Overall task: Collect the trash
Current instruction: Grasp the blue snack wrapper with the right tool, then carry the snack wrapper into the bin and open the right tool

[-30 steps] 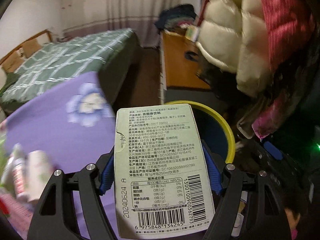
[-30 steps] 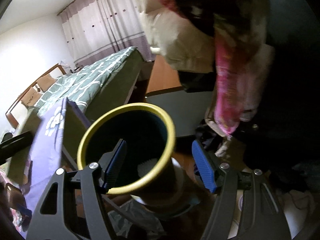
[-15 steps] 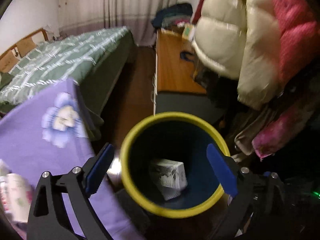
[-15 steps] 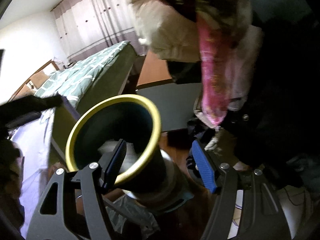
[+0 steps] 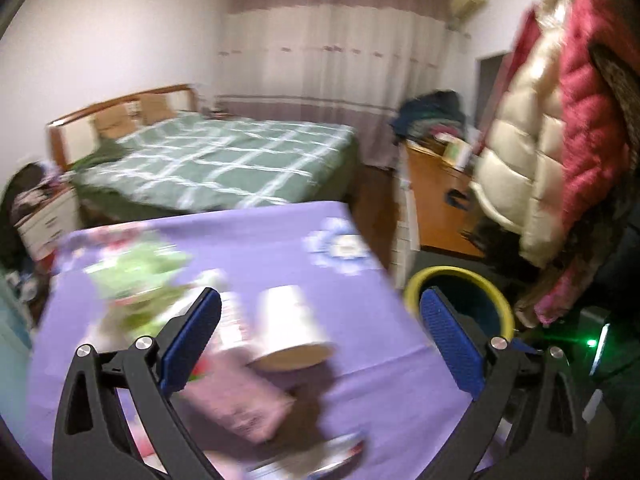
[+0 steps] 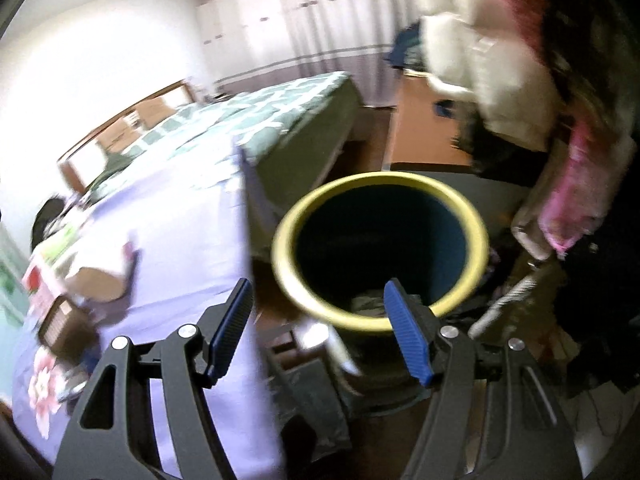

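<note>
My left gripper (image 5: 320, 296) hangs over the purple tablecloth (image 5: 260, 240), its jaws opening wide and gripping nothing. Beyond its pads a white paper cup (image 5: 288, 332) lies on its side. A pink packet (image 5: 236, 404) lies nearer, and blurred green and white wrappers (image 5: 136, 276) sit to the left. The yellow-rimmed dark bin (image 5: 460, 280) stands on the floor off the table's right edge. My right gripper (image 6: 318, 285) is open and empty above the gap between table and bin (image 6: 380, 248). Its right pad overlaps the bin's near rim. The bin's inside is dark.
A green checked bed (image 5: 224, 160) lies behind the table, with a wooden desk (image 5: 436, 200) at the right. Cream and red puffy jackets (image 5: 552, 140) hang close above the bin. Dark clutter and a green light (image 5: 592, 342) sit right of the bin.
The left gripper let the drink carton fall into the bin, spread its jaws, then swung up and left over the table. The right gripper shifted left, so the bin sits further right in its view.
</note>
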The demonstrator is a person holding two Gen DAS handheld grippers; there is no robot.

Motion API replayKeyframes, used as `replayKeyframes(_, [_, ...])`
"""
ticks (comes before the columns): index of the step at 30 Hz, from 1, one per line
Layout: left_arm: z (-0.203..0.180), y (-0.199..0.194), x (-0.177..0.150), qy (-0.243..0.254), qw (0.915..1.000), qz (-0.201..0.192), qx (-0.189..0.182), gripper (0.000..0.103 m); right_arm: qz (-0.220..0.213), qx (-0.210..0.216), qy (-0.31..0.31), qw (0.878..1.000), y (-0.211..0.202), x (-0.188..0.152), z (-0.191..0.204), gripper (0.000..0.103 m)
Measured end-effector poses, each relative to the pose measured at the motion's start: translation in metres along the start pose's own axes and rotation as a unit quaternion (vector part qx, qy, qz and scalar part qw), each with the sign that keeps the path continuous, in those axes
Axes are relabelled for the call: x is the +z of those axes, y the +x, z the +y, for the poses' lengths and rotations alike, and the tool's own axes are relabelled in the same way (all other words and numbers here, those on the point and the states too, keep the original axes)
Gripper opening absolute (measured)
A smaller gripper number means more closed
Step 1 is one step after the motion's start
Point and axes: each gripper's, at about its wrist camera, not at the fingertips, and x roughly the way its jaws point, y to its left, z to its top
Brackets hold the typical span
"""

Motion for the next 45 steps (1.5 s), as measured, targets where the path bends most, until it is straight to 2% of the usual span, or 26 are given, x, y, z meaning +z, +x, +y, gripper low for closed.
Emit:
replayKeyframes(2, [0.036,-0.020,-0.011,-0.023,0.9993,-0.005,0.028,0.098,0.007,0.019,-0.021,1.000,-0.002,-0.006,0.024,0.065])
replayKeyframes(7, [0.094,-0.045,-0.038,-0.058,0.9961,0.001,0.066,0.098,0.012,0.057,-0.052,0.997,-0.010,-0.020,0.081,0.065])
replayKeyframes(11, [0.123,-0.055,-0.056,-0.083,0.9934,0.002,0.080,0.098,0.021,0.074,-0.081,0.994,-0.014,-0.031,0.115,0.064])
replayKeyframes(13, [0.137,-0.060,-0.064,-0.094,0.9922,0.000,0.082,0.098,0.027,0.079,-0.092,0.992,-0.015,-0.038,0.129,0.058])
replayKeyframes(15, [0.145,-0.064,-0.070,-0.096,0.9918,-0.002,0.084,0.098,0.035,0.079,-0.098,0.991,-0.013,-0.044,0.139,0.056])
replayKeyframes(18, [0.150,-0.069,-0.079,-0.093,0.9921,-0.004,0.084,0.098,0.049,0.077,-0.100,0.991,-0.006,-0.049,0.148,0.051])
replayKeyframes(21, [0.139,-0.066,-0.083,-0.090,0.9929,0.000,0.078,0.098,0.063,0.082,-0.099,0.990,0.001,-0.051,0.153,0.048])
replayKeyframes(24, [0.138,-0.065,-0.086,-0.095,0.9927,0.003,0.074,0.098,0.077,0.105,-0.090,0.987,0.006,-0.057,0.155,0.036])
replayKeyframes(34, [0.134,-0.057,-0.092,-0.098,0.9928,0.014,0.067,0.098,0.050,0.102,-0.091,0.989,-0.003,-0.053,0.152,0.005])
replayKeyframes(45, [0.121,-0.045,-0.097,-0.086,0.9943,0.028,0.055,0.098,0.025,0.087,-0.077,0.993,-0.013,-0.041,0.132,0.003])
